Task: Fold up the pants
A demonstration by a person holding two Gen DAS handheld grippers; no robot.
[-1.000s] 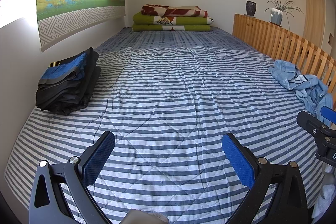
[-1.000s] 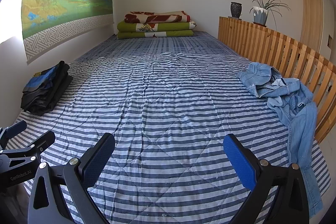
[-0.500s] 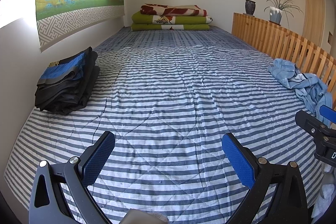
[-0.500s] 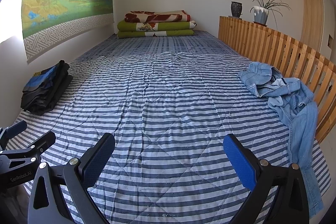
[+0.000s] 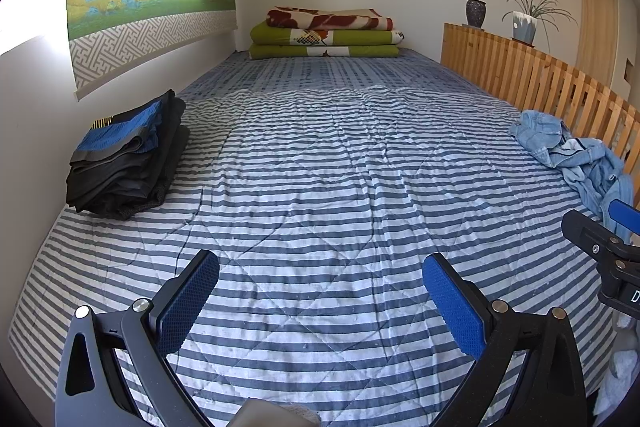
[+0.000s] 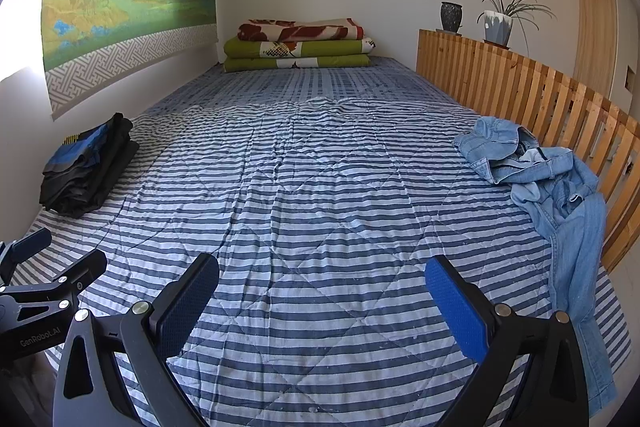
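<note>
Crumpled light-blue denim pants point(image 6: 548, 183) lie at the bed's right side against the wooden rail, one leg trailing toward the near edge; in the left wrist view the pants point(image 5: 576, 155) show at far right. My left gripper point(image 5: 320, 291) hovers open over the near part of the striped quilt point(image 5: 320, 167), holding nothing. My right gripper point(image 6: 322, 293) is likewise open and empty, with the pants ahead to its right. Each gripper shows at the edge of the other's view: the right gripper point(image 5: 612, 239), the left gripper point(image 6: 40, 275).
A stack of folded dark and blue clothes point(image 5: 124, 159) sits by the left wall. Folded green and red blankets point(image 6: 298, 45) lie at the far end. A slatted wooden rail point(image 6: 540, 99) with a vase and potted plant point(image 6: 498, 23) bounds the right side.
Both views have shifted very slightly; the grippers stay open and nothing on the bed has moved.
</note>
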